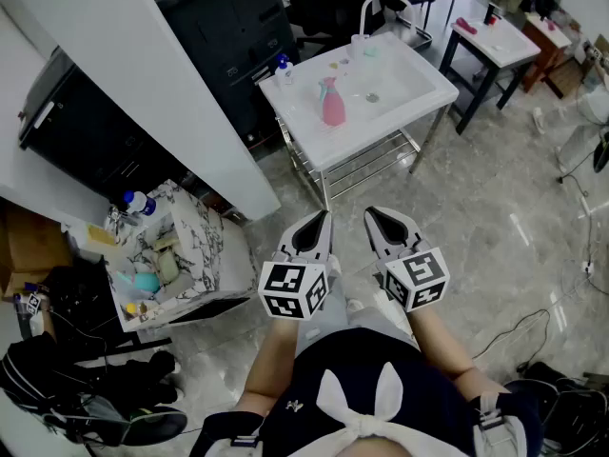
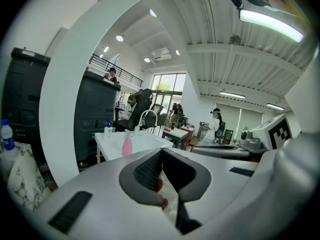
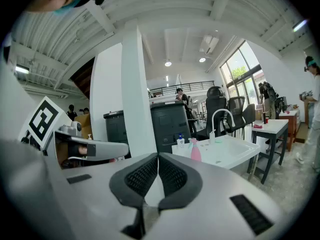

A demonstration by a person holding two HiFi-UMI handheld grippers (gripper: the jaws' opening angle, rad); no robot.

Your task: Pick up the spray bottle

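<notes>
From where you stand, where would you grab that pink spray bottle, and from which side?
Probably the tapered neck of the spray bottle, just under its trigger head, coming in level from the near edge of the white sink. It stands upright, its body narrows upward, and that side looks free; a pump bottle stands farther left.

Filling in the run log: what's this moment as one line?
phase: before reach | left gripper: shut, empty | right gripper: shut, empty | pink spray bottle: upright on sink table, untouched
</notes>
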